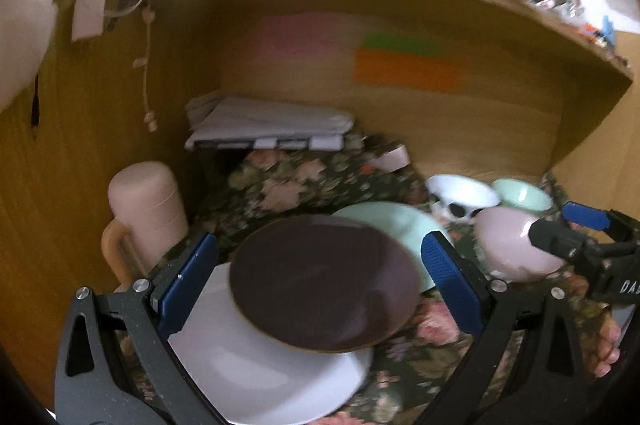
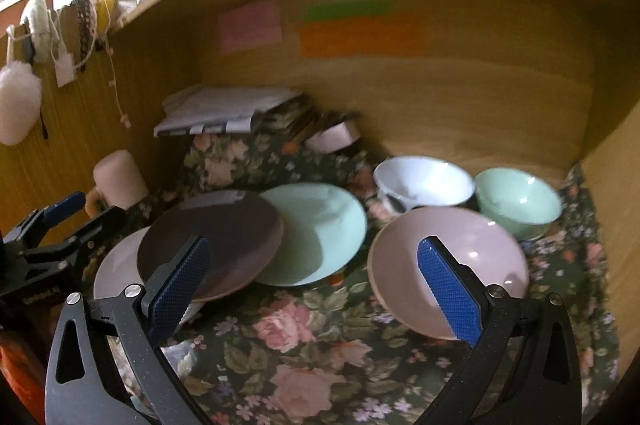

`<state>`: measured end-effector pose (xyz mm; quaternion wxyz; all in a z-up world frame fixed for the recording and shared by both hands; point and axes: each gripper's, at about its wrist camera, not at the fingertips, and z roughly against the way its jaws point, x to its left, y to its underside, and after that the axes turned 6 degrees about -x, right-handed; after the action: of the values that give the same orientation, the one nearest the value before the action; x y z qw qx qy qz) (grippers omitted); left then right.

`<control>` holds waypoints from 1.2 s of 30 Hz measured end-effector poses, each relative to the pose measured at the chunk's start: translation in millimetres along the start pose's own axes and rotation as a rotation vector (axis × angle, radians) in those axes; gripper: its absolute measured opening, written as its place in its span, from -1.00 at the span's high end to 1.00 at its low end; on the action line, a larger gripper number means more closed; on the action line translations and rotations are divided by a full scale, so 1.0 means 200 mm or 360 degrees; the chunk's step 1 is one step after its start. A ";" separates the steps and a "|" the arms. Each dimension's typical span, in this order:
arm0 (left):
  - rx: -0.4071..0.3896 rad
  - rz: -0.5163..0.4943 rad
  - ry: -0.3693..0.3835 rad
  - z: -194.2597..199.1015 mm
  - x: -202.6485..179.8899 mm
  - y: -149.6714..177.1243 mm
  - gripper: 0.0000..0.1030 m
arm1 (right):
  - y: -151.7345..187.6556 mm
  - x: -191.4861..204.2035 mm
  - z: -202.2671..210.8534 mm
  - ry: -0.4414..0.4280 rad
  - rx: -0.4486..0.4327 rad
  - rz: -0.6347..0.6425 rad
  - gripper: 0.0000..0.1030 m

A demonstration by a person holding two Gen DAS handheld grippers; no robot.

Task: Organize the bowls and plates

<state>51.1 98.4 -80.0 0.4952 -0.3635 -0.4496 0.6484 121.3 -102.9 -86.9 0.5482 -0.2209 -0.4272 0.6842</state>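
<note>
A dark brown plate (image 1: 324, 281) (image 2: 212, 237) lies tilted on a white plate (image 1: 272, 365) (image 2: 116, 265) and overlaps a mint plate (image 1: 384, 221) (image 2: 320, 237). To the right stand a pink bowl (image 1: 512, 249) (image 2: 452, 249), a white patterned bowl (image 1: 460, 195) (image 2: 424, 181) and a mint bowl (image 1: 524, 195) (image 2: 520, 201). My left gripper (image 1: 320, 281) (image 2: 80, 217) is open above the brown plate, touching nothing. My right gripper (image 2: 316, 285) (image 1: 550, 221) is open too. Its right finger hangs over the pink bowl and its left finger over the brown plate's edge.
Everything sits on a floral cloth (image 2: 304, 345) inside a wooden alcove (image 2: 440, 97) with walls at the left, back and right. A pink mug (image 1: 148, 209) stands at the left. Folded white cloths (image 1: 268, 121) and a tape roll (image 1: 394, 157) lie at the back.
</note>
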 end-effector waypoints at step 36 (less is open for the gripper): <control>0.0633 0.0289 0.0006 -0.52 0.44 0.27 -0.06 | 0.04 0.12 -0.80 -0.0152 0.0586 0.0158 0.00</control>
<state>107.2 201.2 -166.6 0.4975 -0.2989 -0.2774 0.7656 232.8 -25.7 -174.3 0.5242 -0.1049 -0.3089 0.7866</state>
